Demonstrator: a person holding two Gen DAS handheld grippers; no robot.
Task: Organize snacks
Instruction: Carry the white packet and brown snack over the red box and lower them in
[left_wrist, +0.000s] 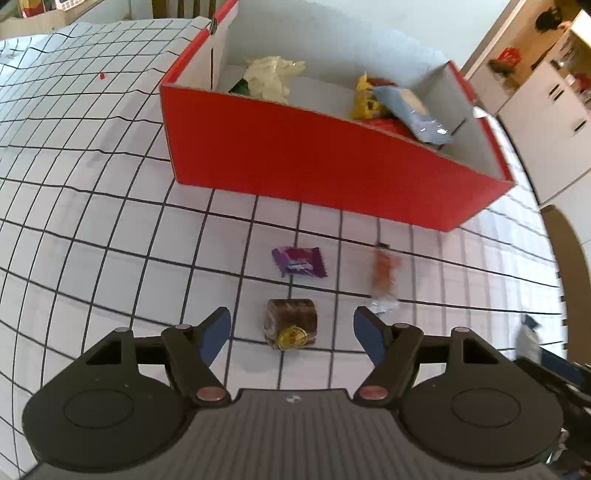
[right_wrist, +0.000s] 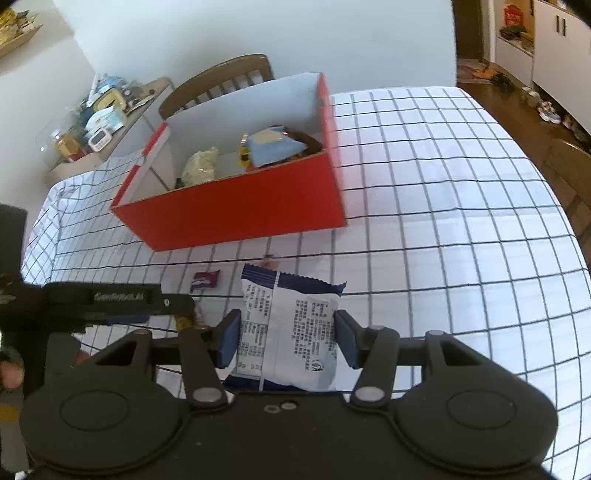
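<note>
Packet (right_wrist: 291, 332) upright in right tongs (right_wrist: 286, 338).

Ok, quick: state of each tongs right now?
Left tongs: open, nothing gripped, brown snack lying between.
Right tongs: shut on white-and-blue packet.

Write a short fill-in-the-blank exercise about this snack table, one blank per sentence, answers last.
1. The snacks already sorted lie in a cardboard box whose outside is ____.
2. The right gripper has its jaws closed on a white and ____ packet.
3. The left gripper is ____, its jaws either side of a brown cake without touching it.
4. The candy on the checked cloth has a ____ wrapper.

Answers: red; blue; open; purple
</note>
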